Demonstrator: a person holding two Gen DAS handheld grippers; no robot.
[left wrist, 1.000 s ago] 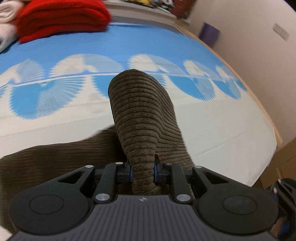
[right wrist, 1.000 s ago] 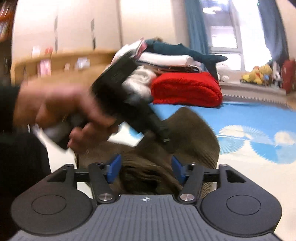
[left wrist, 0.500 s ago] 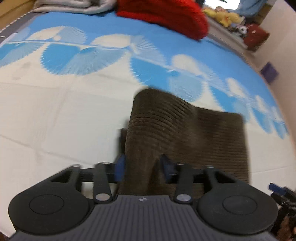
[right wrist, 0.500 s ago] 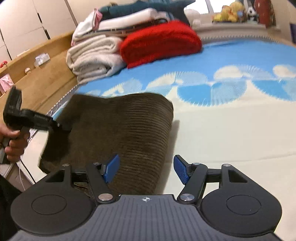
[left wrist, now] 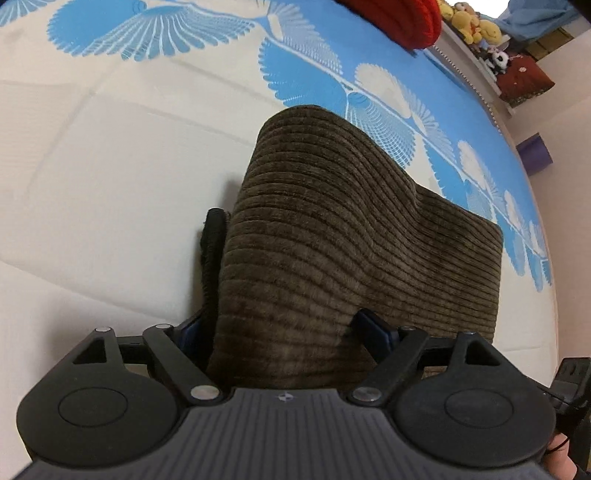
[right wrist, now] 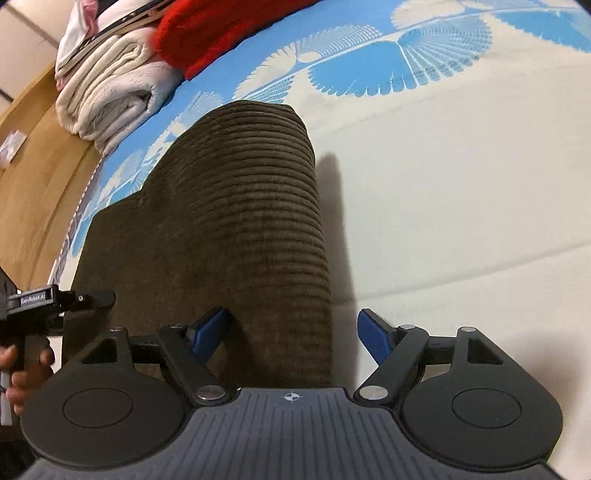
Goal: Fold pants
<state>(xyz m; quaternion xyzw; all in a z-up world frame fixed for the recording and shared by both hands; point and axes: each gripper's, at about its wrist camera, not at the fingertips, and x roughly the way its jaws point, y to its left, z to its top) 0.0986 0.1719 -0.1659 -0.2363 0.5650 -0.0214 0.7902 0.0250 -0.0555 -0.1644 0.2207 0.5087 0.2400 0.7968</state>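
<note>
Corduroy in a dark olive-brown, the folded pants [left wrist: 354,236] lie on a bed cover [left wrist: 103,192] of cream cloth printed with blue fan shapes, their near edge humped up in a soft ridge under both cameras. On the left side, the left gripper [left wrist: 284,325] points steeply down over that edge, its blue-padded jaws standing wide apart after just having been opening; the raised fold of cloth sits between them, brushing the left pad or nearly so, while the right pad stands clear, so nothing is clamped. A dark strip of the garment [left wrist: 212,251], perhaps a waistband, pokes out just left of the fold. Moving right, the right gripper [right wrist: 291,328] hovers over the other end of the same edge, jaws likewise spread and just having opened further; the corduroy ridge runs up between them, nearer the left pad, with bare cream cover under the right pad and no pad pressing on cloth. Far back lie a rolled white blanket [right wrist: 110,85] and a red knitted bundle [right wrist: 221,33] just beside it.
</note>
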